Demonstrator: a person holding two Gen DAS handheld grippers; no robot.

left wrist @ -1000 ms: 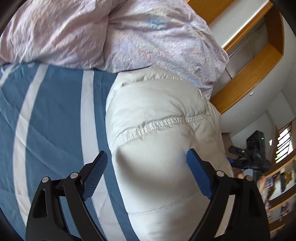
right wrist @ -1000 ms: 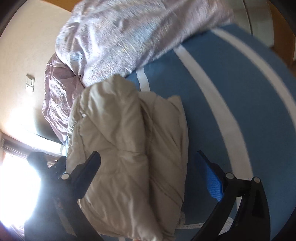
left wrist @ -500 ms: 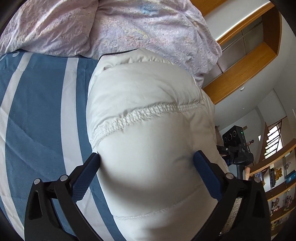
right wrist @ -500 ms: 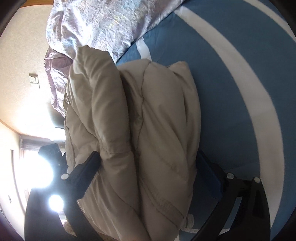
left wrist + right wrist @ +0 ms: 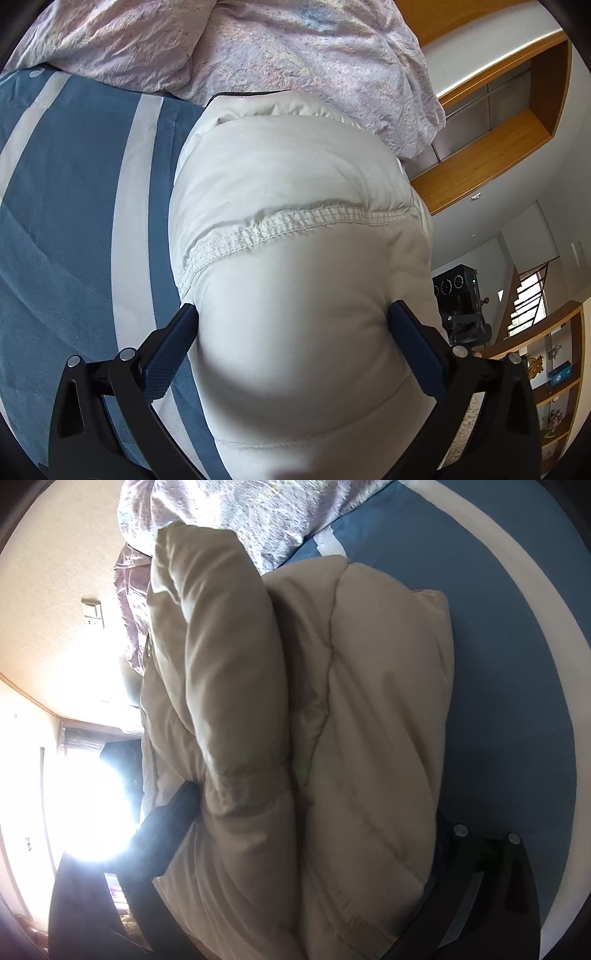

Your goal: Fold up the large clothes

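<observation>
While the folded cream puffer jacket lies bundled on the blue and white striped bed cover, both tools straddle it from opposite ends. Seen from the left wrist, the left hand-held gripper has its jaws spread wide, with a rounded quilted bulge of the jacket filling the gap and touching the blue pads on each side; the jaws are parted rather than clenched, so the fabric is flanked, not pinched. A stitched seam runs across the jacket just beyond the fingertips. A crumpled pink floral duvet sits behind the jacket, touching its far edge. From the right wrist, the right hand-held gripper is likewise spread apart, the stacked folds of the jacket pushed deep between its fingers, one finger dark against strong window glare and the other largely hidden behind the fabric
</observation>
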